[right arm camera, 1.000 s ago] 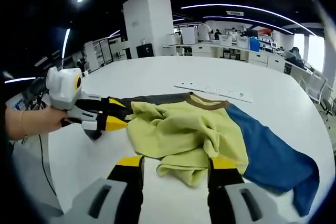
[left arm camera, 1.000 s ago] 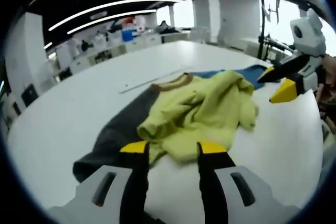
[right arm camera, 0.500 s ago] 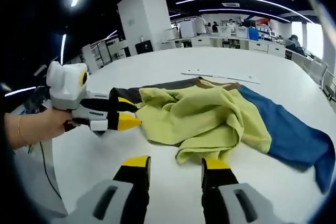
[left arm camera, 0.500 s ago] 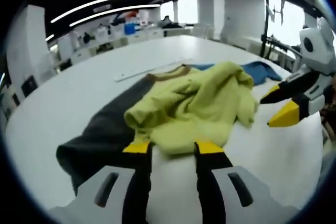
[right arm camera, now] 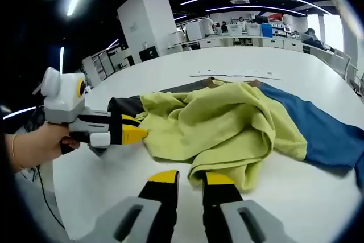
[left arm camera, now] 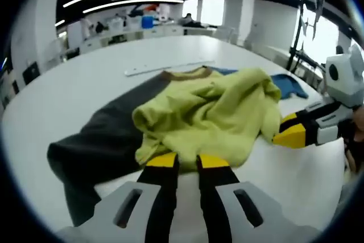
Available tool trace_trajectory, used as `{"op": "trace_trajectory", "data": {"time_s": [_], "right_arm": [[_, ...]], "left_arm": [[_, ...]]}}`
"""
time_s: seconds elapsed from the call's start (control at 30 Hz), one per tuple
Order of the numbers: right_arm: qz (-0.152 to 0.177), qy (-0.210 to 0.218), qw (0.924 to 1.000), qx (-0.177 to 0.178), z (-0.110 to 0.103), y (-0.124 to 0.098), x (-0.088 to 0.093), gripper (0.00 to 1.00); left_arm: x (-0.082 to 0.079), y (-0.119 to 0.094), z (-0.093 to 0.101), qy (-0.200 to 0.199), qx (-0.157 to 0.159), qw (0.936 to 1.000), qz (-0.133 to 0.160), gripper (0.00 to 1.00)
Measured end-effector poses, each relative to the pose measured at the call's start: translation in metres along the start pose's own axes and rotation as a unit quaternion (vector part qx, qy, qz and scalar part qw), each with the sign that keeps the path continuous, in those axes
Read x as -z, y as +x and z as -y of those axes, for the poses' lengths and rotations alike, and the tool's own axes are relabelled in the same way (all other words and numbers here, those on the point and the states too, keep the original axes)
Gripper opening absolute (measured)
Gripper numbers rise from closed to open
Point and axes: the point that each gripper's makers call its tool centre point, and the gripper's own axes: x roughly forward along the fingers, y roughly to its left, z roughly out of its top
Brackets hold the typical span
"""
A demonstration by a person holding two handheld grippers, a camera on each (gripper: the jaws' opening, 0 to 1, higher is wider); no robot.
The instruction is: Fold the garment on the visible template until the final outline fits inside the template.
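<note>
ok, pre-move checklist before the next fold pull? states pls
1. Left gripper at the garment hem: ok, its tips sit at the yellow edge.
2. Left grip on the cloth: cannot tell; the jaws are nearly together and the cloth between them is unclear.
3. Right gripper at the near yellow fold: ok.
4. Right grip: cannot tell.
5. Garment flat: not ok, the yellow body is bunched in a heap.
6. Blue sleeve and dark sleeve in view on the table: ok.
</note>
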Motion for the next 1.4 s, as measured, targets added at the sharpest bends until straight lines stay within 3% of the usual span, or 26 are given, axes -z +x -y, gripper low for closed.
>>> {"op": "trace_trajectory", "data": {"time_s": [0.07,0.13,0.3,0.9,1.4], "right_arm": [[0.003,-0.009,0.9999,0.009,0.004,0.0,-0.002,0.0],[0.006,-0.013,0.9998,0.013,0.006,-0.001,-0.002,0.0],[0.006,-0.007,0.9999,0.013,0.01,-0.01,-0.001,0.0],[0.007,-0.022,0.998,0.059,0.042,-0.074,0.014,0.0],[0.001,-0.028,0.9969,0.073,0.056,-0.107,0.031,0.0]], "left_arm": [[0.001,0.0,0.0,0.015,-0.002,0.9999,-0.007,0.08],[-0.001,-0.002,0.002,0.024,-0.002,0.9997,-0.005,0.03],[-0.004,-0.01,0.004,0.042,-0.001,0.9991,-0.004,0.02],[-0.022,-0.057,0.01,0.068,-0.003,0.9976,0.012,0.01],[-0.01,-0.089,0.012,0.068,-0.002,0.9977,0.0,0.01]]}}
